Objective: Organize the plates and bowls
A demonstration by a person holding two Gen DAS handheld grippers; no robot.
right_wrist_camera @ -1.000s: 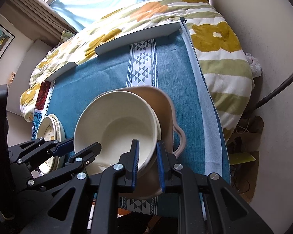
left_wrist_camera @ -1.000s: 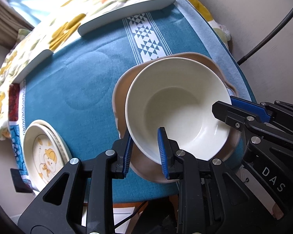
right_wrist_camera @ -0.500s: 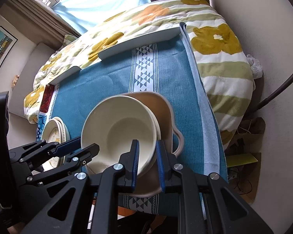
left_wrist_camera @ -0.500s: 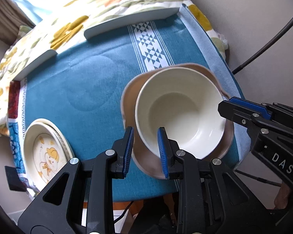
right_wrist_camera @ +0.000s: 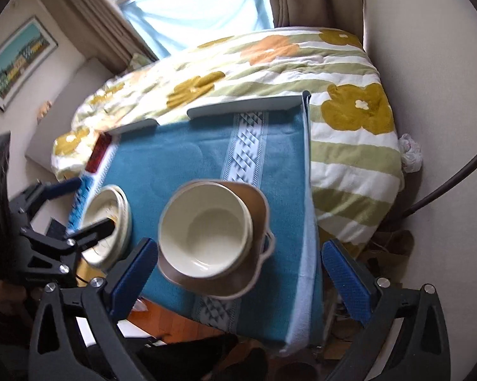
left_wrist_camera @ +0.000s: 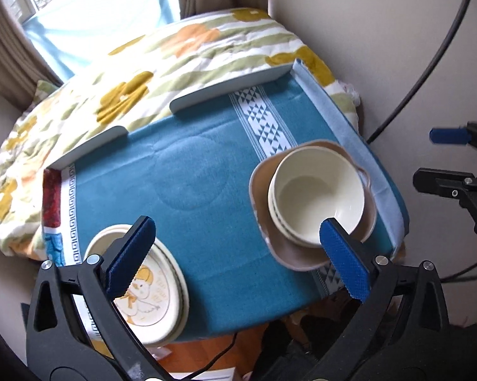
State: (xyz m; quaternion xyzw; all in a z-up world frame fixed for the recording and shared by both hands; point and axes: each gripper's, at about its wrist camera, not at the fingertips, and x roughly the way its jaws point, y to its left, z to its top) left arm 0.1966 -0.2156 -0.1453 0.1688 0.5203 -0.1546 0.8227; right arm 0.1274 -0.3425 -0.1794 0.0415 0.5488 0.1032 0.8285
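A cream bowl (left_wrist_camera: pixel 314 190) (right_wrist_camera: pixel 203 231) sits nested on another cream bowl inside a brown handled dish (left_wrist_camera: pixel 289 257) (right_wrist_camera: pixel 254 203) on the blue tablecloth (left_wrist_camera: pixel 190 174). A stack of cream plates (left_wrist_camera: pixel 155 298) (right_wrist_camera: pixel 117 209) with a cartoon picture lies at the cloth's front left. My left gripper (left_wrist_camera: pixel 238 254) (right_wrist_camera: pixel 85 206) hovers above the table between plates and bowls. Its jaws are opening and hold nothing. My right gripper (right_wrist_camera: pixel 238 270) (left_wrist_camera: pixel 435 158) hangs above the bowls' near right side, its jaws also opening, apart from the bowl.
A flowered quilt (left_wrist_camera: pixel 174 57) covers the bed beyond the table's white back rails (left_wrist_camera: pixel 228 89). The wall and a black cable (left_wrist_camera: pixel 429 63) stand close on the right. Wooden floor shows below the table's near edge, and a framed picture (right_wrist_camera: pixel 16 63) hangs at left.
Both grippers let go of the cream bowl's rim, opened wide and rose away from it. The bowl now rests in the stack on the brown dish.
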